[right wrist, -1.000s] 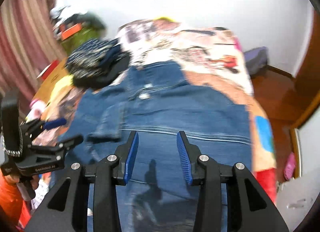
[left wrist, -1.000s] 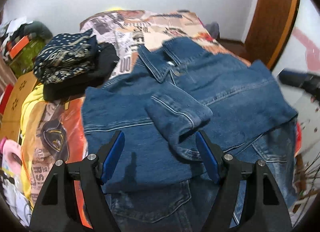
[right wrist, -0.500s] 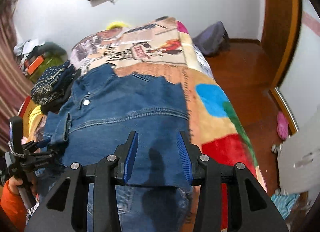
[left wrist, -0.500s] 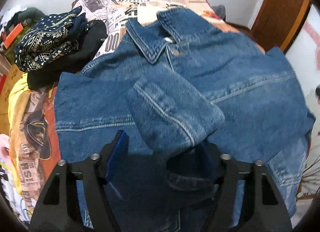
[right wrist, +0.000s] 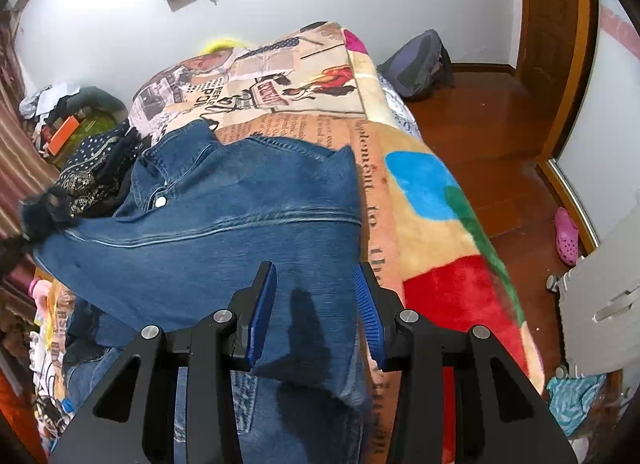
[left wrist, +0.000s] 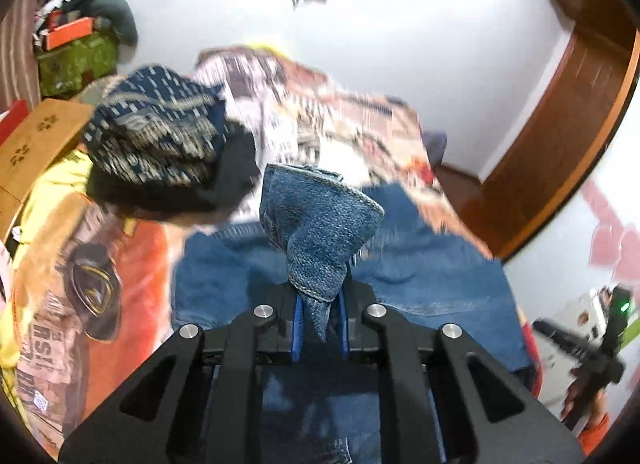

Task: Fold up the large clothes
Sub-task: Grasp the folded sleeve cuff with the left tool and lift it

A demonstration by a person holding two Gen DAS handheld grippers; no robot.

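Note:
A blue denim jacket (right wrist: 224, 216) lies spread on the bed, collar toward the far wall. In the left wrist view my left gripper (left wrist: 320, 304) has its jaws closing, pinched on the jacket's sleeve cuff (left wrist: 320, 224), which stands lifted above the jacket body (left wrist: 420, 276). The right wrist view shows that lifted corner as a dark blur at the left edge (right wrist: 44, 212). My right gripper (right wrist: 316, 304) hovers open over the jacket's right side near its edge, with nothing between its pads.
A stack of folded dark patterned clothes (left wrist: 160, 144) sits at the bed's far left. More denim with a pocket (right wrist: 248, 404) lies under the jacket's near end. The printed blanket (right wrist: 440, 224) drops to a wooden floor (right wrist: 500, 144) on the right.
The left gripper closed on the sleeve cuff and raised it off the jacket. The right gripper swung to the jacket's right side, then held still.

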